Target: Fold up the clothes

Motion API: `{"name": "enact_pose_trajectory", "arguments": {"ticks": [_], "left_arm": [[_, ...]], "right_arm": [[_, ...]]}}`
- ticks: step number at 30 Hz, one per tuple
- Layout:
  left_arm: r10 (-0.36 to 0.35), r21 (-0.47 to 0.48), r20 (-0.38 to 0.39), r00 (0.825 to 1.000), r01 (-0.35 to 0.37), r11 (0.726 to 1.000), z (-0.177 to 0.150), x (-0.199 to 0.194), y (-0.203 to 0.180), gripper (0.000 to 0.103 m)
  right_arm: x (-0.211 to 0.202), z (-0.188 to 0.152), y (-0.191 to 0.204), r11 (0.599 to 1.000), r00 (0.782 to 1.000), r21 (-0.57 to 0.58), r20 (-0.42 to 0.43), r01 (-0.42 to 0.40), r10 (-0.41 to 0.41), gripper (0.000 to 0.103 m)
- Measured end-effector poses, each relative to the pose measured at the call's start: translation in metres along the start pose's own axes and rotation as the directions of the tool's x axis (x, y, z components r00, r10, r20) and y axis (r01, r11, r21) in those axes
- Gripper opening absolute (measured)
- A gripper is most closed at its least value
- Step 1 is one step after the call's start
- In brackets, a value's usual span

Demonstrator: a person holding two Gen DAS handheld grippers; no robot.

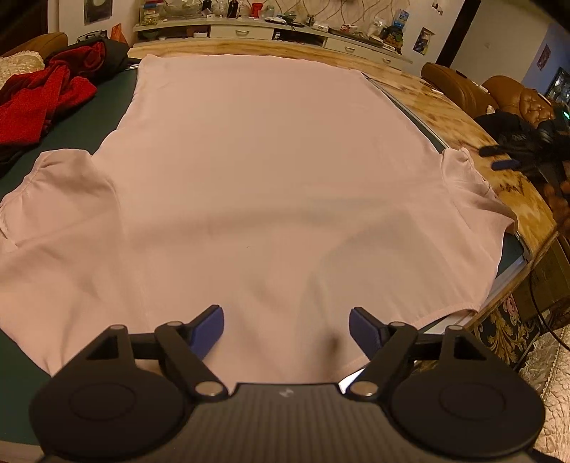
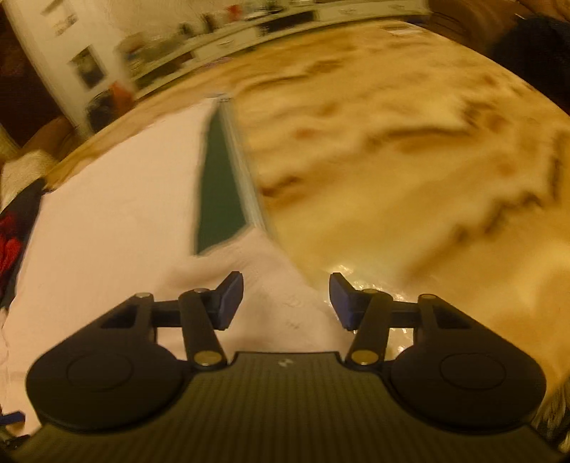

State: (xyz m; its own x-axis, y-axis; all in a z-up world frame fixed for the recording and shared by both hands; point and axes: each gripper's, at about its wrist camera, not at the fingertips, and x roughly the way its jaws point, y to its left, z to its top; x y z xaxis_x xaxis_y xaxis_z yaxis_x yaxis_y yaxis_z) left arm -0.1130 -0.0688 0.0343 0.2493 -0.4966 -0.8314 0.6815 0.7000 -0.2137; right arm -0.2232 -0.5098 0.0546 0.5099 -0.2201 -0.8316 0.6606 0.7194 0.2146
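A pale pink short-sleeved shirt (image 1: pixel 249 171) lies spread flat on a dark green mat (image 1: pixel 71 117), its sleeves out to the left and right. My left gripper (image 1: pixel 286 327) is open and empty, just above the shirt's near edge at the middle. In the blurred right wrist view, my right gripper (image 2: pixel 286 299) is open and empty over the shirt's right sleeve (image 2: pixel 281 295), where the shirt (image 2: pixel 107 220) meets the marble tabletop (image 2: pixel 409 171). The right gripper also shows in the left wrist view (image 1: pixel 498 156), beyond the right sleeve.
A heap of red and dark clothes (image 1: pixel 46 96) lies at the mat's far left. The mat (image 2: pixel 217 192) sits on a marble-patterned table (image 1: pixel 445 103). Brown leather chairs (image 1: pixel 463 89) stand at the right. A cluttered white sideboard (image 1: pixel 267 28) runs along the far wall.
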Motion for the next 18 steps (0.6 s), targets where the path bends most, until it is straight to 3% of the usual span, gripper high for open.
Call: {"name": "enact_pose_trajectory", "arguments": {"ticks": [2, 6, 7, 8, 9, 10, 15, 18], "left_arm": [[-0.007, -0.011, 0.006, 1.0, 0.007, 1.0, -0.001, -0.001, 0.002, 0.083], [-0.018, -0.022, 0.004, 1.0, 0.018, 1.0, 0.001, -0.001, 0.004, 0.083], [-0.019, -0.019, 0.002, 1.0, 0.019, 1.0, 0.001, -0.001, 0.004, 0.084], [-0.018, -0.013, 0.001, 1.0, 0.018, 1.0, 0.001, -0.001, 0.004, 0.084], [-0.017, -0.007, 0.001, 1.0, 0.017, 1.0, 0.001, 0.0, 0.004, 0.084], [-0.014, 0.0, 0.001, 1.0, 0.014, 1.0, 0.0, 0.0, 0.003, 0.084], [-0.005, 0.009, 0.007, 1.0, 0.005, 1.0, -0.001, 0.0, 0.001, 0.085], [-0.005, 0.019, 0.006, 1.0, 0.005, 1.0, -0.001, 0.0, 0.001, 0.085]], "right_arm": [[0.002, 0.01, 0.01, 1.0, 1.0, -0.013, 0.007, -0.028, 0.028, 0.061], [0.032, 0.029, 0.023, 0.997, 0.998, -0.052, -0.017, 0.065, -0.066, 0.061], [0.038, 0.031, 0.023, 0.996, 0.997, -0.059, -0.018, 0.069, -0.07, 0.057], [0.042, 0.032, 0.023, 0.996, 0.998, -0.064, -0.02, 0.064, -0.065, 0.03], [0.046, 0.034, 0.023, 0.996, 0.998, -0.067, -0.032, 0.059, -0.061, 0.015], [0.048, 0.033, 0.024, 0.996, 0.997, -0.069, -0.037, 0.064, -0.067, 0.009], [0.043, 0.028, 0.024, 0.987, 0.989, -0.058, 0.019, 0.15, -0.149, 0.007], [0.046, 0.029, 0.022, 0.988, 0.989, -0.053, 0.009, 0.146, -0.146, 0.009]]}}
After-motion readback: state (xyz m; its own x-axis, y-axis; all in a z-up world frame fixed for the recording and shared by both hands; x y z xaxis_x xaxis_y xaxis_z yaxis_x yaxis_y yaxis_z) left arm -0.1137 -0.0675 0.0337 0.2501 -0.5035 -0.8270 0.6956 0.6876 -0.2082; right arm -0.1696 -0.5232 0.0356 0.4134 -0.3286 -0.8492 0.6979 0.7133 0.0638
